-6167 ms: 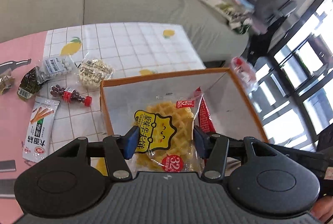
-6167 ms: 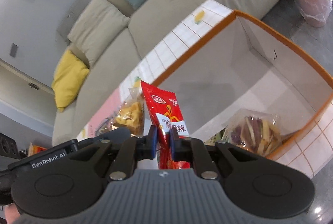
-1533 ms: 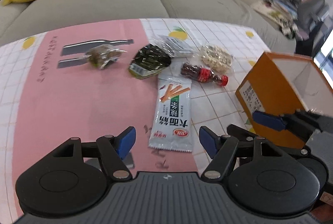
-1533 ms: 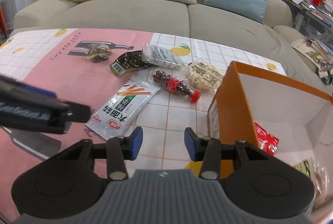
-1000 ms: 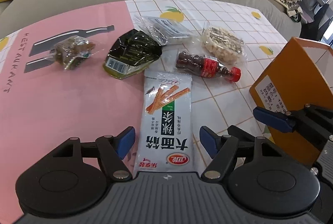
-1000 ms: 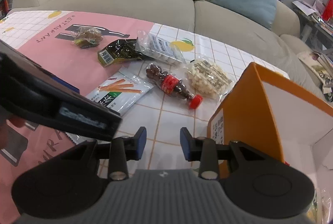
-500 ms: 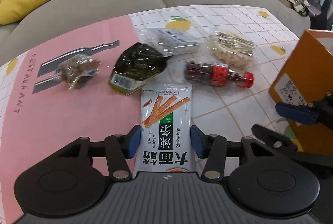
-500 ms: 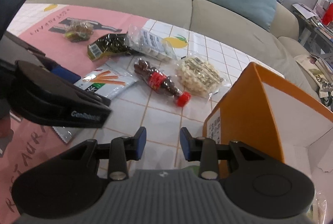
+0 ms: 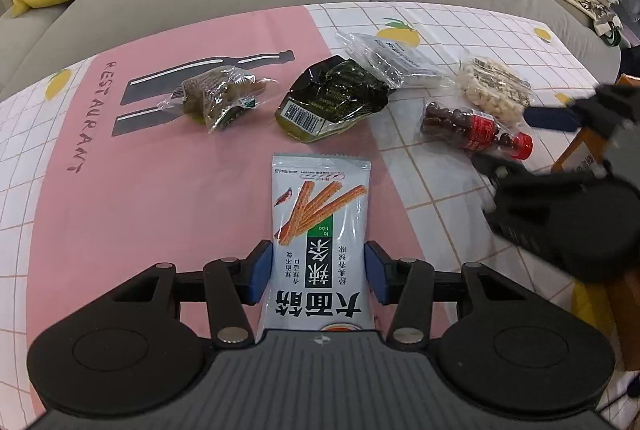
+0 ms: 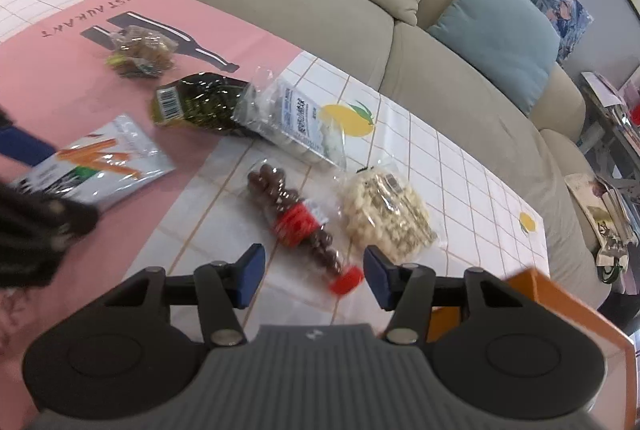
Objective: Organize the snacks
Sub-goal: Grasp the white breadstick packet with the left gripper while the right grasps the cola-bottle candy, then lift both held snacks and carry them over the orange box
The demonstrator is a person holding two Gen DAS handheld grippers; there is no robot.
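Our left tongs [image 9: 318, 276] are closing, both pads against the edges of the grey stick-snack packet [image 9: 320, 230] lying on the pink worktop [image 9: 160, 190]. Our right tongs [image 10: 314, 276] are opening, empty, above the chocolate bottle [image 10: 298, 220], beside the orange box [image 10: 580, 314].

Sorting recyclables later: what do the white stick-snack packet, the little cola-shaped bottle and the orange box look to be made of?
White stick-snack packet: glossy printed plastic film, crimped end seam. Cola-shaped bottle: clear plastic, dark candy balls showing through, red cap, seemingly inside a clear wrapper. Orange box: probably matte cardboard, judging by its thin, straight rim.
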